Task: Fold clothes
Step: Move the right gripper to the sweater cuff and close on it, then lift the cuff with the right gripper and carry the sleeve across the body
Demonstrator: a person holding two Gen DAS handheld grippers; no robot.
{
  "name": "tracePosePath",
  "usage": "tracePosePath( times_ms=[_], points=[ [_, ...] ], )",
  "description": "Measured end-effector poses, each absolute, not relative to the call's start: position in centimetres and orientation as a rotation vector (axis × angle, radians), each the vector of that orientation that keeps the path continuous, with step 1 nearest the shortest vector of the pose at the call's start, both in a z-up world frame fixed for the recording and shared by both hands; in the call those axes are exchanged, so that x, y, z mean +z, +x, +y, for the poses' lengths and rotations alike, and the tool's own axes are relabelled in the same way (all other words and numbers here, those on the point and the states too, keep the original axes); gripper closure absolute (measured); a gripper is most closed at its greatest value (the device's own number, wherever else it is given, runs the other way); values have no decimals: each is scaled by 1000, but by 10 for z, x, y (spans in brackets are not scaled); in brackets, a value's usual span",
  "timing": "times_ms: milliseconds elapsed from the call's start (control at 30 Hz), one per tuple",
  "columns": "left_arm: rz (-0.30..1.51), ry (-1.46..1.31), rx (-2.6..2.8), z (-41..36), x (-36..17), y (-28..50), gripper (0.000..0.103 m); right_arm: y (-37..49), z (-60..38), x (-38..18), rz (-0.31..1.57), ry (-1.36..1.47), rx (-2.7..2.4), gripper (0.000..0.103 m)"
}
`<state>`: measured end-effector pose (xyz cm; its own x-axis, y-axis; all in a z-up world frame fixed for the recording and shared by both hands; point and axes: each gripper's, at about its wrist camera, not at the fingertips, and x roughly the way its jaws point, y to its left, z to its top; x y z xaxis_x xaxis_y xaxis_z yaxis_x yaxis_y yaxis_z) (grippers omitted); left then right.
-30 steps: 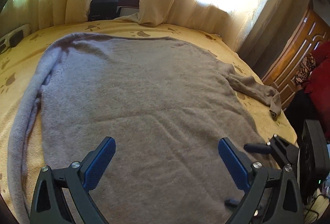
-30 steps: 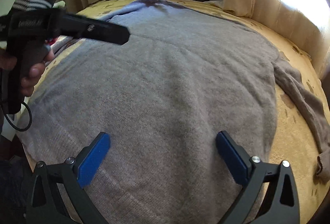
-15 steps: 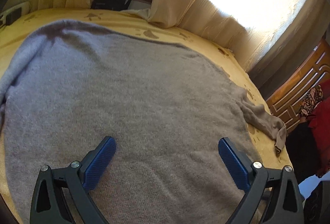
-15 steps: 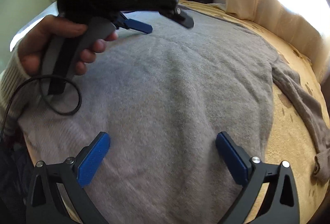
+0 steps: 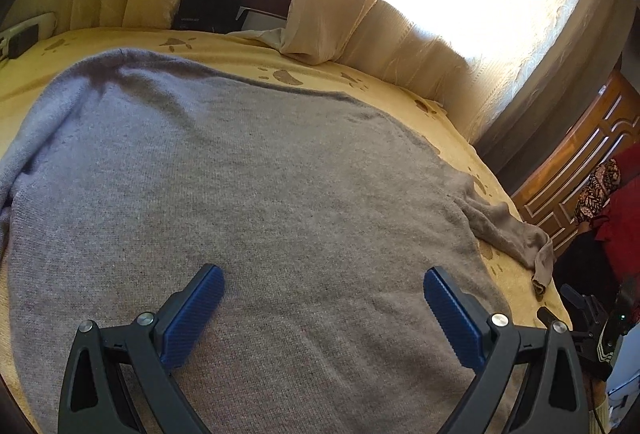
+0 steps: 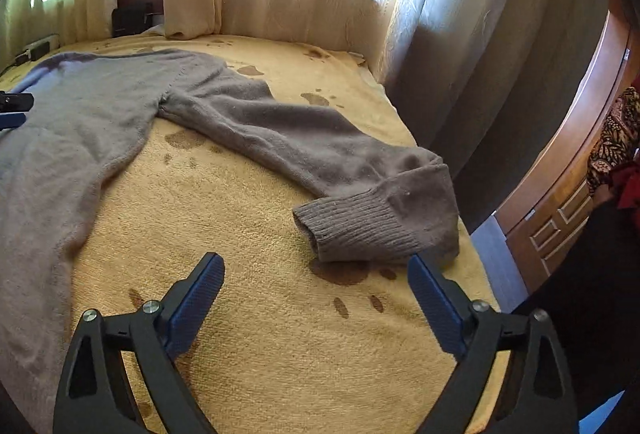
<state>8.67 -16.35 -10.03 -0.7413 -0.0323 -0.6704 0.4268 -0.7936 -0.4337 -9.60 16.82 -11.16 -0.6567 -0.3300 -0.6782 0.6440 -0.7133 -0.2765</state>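
A grey knitted sweater (image 5: 248, 186) lies spread flat on a yellow bed cover with brown paw prints (image 6: 248, 218). My left gripper (image 5: 322, 284) hovers open over the sweater's body, nothing between its blue pads. One sleeve (image 6: 304, 138) stretches to the right, its ribbed cuff (image 6: 360, 230) folded back near the bed's right edge. My right gripper (image 6: 316, 272) stands open just in front of that cuff, over bare cover. The tip of the left gripper (image 6: 12, 110) shows at the far left of the right wrist view.
Cream curtains (image 6: 304, 14) hang behind the bed before bright windows. Dark boxes (image 5: 208, 10) sit at the back. A wooden door (image 6: 576, 202) and red cloth (image 5: 620, 210) stand to the right beyond the bed edge. A power strip (image 6: 40, 48) lies at the far left.
My right gripper has swung right, from over the sweater's body to the sleeve cuff. The left gripper has moved a little further over the body. Both stay open.
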Motion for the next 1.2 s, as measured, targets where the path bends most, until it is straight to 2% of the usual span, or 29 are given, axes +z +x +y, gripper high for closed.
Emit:
tracePosePath(
  times_ms=[67,100,133,200,300,367,433,467,800,1000,1200],
  points=[
    [860,972,-2575,-163,-100,87,1,-99,167,-115,718,816,-2352,10],
    [863,970,-2576,-163,-100,87,1,-99,168,-115,736,824,-2346,16],
    [865,969,-2577,-163,-101,86,1,-96,168,-113,749,836,-2333,28],
    [870,967,-2580,-164,-101,87,1,-101,171,-113,766,859,-2336,43],
    [895,953,-2588,-166,-101,90,1,-121,179,-111,681,932,-2342,45],
    [924,937,-2596,-169,-102,92,1,-131,184,-110,625,982,-2338,52],
    [952,921,-2603,-171,-102,94,1,-137,190,-108,577,1013,-2353,81],
    [963,915,-2606,-172,-103,95,1,-140,194,-106,546,1021,-2362,85],
    [981,903,-2611,-173,-103,98,1,-166,253,-47,-25,988,-2378,88],
    [1002,897,-2598,-174,-103,100,1,-190,249,1,-377,861,-2255,88],
    [1122,961,-2533,-182,-97,103,1,-169,164,48,-273,713,-2124,88]
  ],
)
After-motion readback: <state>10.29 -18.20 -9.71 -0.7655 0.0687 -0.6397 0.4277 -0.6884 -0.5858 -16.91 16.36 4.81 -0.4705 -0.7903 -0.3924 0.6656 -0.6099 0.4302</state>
